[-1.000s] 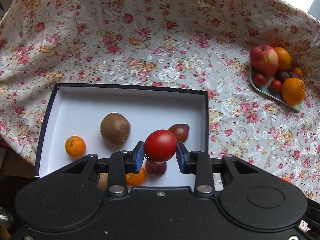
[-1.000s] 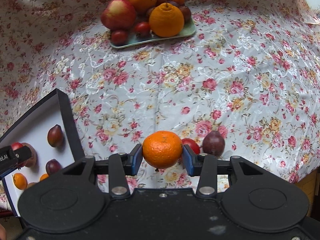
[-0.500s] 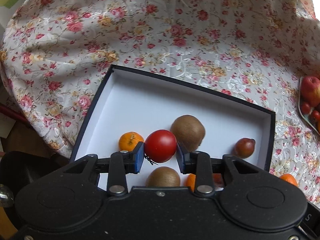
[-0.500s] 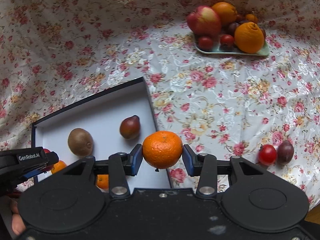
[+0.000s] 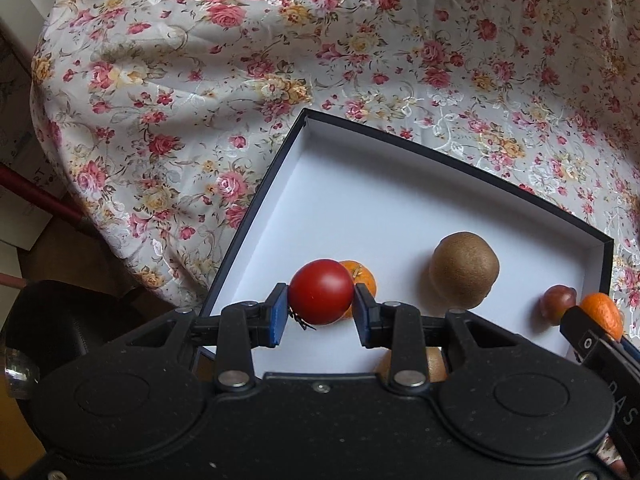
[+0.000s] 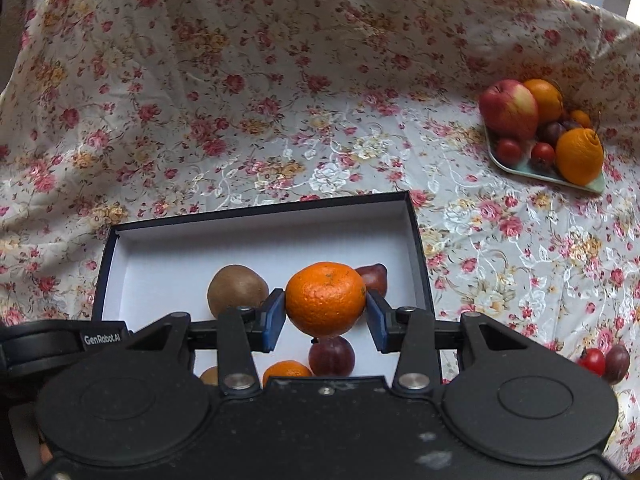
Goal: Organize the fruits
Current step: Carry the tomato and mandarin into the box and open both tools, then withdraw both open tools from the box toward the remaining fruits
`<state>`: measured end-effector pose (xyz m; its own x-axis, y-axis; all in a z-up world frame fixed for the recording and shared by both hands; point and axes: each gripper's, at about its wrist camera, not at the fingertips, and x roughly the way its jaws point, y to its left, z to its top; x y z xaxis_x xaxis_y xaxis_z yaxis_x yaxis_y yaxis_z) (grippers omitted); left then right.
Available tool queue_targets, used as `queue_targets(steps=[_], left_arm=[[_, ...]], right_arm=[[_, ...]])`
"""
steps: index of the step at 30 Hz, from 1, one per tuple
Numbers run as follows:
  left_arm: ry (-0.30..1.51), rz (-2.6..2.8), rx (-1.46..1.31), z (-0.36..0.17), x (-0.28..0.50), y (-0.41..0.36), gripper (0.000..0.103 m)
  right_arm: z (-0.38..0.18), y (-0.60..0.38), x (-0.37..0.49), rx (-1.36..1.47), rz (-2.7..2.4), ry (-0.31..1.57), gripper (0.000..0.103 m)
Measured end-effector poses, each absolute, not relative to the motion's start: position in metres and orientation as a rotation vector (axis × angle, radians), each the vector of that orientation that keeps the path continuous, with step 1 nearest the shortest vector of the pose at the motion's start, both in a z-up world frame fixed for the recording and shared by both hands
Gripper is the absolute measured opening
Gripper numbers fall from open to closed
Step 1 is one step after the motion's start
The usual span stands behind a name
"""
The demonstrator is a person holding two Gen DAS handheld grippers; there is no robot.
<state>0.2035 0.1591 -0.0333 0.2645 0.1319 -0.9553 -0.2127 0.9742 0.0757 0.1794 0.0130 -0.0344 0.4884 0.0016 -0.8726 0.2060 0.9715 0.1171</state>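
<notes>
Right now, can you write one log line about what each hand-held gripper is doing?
left hand-held gripper: shut on tomato | right hand-held gripper: shut on tangerine | both over box

Your left gripper body hides most of a brown fruit (image 5: 434, 362) low in the box (image 5: 460, 168). Your right one cuts off a small mandarin (image 6: 286, 372) and a brownish fruit (image 6: 210, 376).

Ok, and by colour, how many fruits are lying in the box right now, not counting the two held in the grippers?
Brown: 2 (far kiwi, near kiwi)
Orange: 2 (left mandarin, near mandarin)
Dark red: 2 (pointed red fruit, plum)
Total in the box: 6
</notes>
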Motion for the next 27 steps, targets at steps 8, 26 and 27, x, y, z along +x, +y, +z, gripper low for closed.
queue_targets(steps=[8,26,27], left_arm=[[1.268,0.205,-0.075,-0.032,0.203,0.165,0.048],[1.295,0.188,-0.079,-0.034,0.204,0.162,0.048],[1.295,0.188,-0.078,-0.033,0.204,0.161,0.048]], right_arm=[[-0.038,0.039,0.181,0.085,-0.117,1.006,0.044],[-0.045,0.026,0.186,0.191,-0.134,1.091,0.044],[-0.045,0.026,0.186,0.191,-0.134,1.090,0.044]])
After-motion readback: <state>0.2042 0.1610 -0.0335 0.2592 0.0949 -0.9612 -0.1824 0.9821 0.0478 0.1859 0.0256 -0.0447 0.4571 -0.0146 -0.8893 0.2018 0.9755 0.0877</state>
